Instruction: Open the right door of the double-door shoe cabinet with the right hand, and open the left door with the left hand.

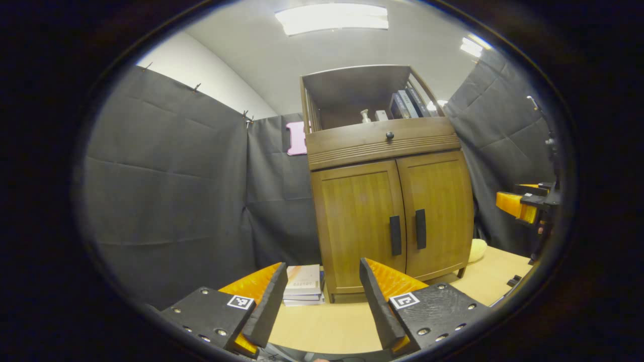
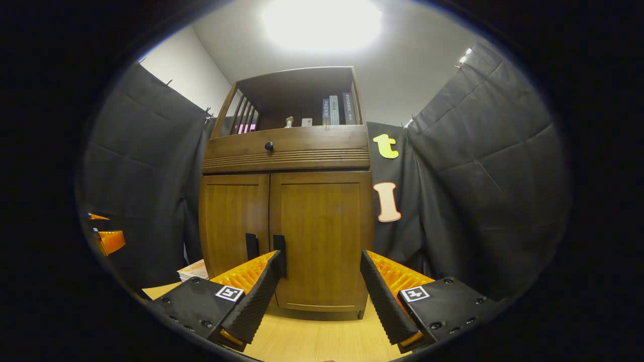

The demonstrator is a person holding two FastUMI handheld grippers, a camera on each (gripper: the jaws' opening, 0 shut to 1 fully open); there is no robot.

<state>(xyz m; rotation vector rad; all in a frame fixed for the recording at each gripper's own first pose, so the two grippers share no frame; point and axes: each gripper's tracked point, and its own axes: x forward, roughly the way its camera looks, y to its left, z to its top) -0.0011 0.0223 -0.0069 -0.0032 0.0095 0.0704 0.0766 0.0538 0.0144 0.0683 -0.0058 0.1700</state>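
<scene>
Two doors (image 2: 282,236) are seen shut at frame centre, handles (image 2: 265,249) side by side at the seam; stiff, hinged wood is judged best pulled by those handles. Right claw (image 2: 319,281) and left claw (image 1: 322,294) are held open, empty, above the worktop (image 1: 327,327).

Sharp fisheye views under glaring ceiling light (image 2: 322,22).

The shoe cabinet (image 1: 387,201) stands on the table (image 1: 322,327), backed by the booth wall. Its two doors meet at centre, handles side by side. A stack of books (image 1: 303,285) lies at its 9 o'clock. Above the drawer, at 12 o'clock, books (image 2: 334,109) stand in an open shelf.
</scene>
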